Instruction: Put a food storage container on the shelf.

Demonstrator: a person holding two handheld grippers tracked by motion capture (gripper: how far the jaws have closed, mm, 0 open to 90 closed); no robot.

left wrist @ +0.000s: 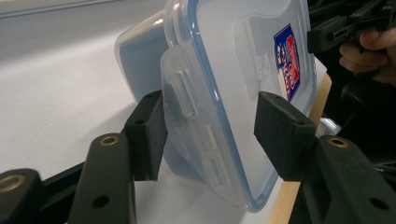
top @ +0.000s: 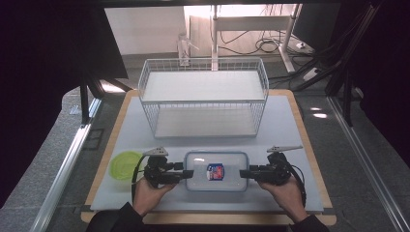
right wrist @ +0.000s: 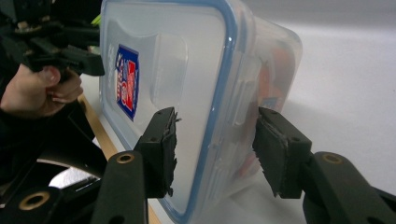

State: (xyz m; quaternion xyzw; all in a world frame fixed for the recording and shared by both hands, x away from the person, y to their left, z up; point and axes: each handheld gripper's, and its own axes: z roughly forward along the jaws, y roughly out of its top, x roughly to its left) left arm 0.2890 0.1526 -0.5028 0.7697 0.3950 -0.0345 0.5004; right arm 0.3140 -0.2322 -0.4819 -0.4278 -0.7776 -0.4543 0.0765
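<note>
We hold a gripper at each short end of the clear food box (top: 216, 170), which lies flat on the pale mat (top: 285, 121) near the front edge of the table, in front of the white wire rack (top: 203, 96) and just beside the green lid (top: 124, 165). The box has a blue-sealed snap lid, and in the middle of the lid sits a blue, red and white label (left wrist: 287, 61); its writing is too small and blurred for us to read. Our left gripper (left wrist: 209, 135) stands about half open around the left end flap, one pad against the flap's underside, the other just off the lid. Our right gripper (right wrist: 215, 149) likewise straddles the right end, its pads close to the lid and wall but not clearly pressing.
</note>
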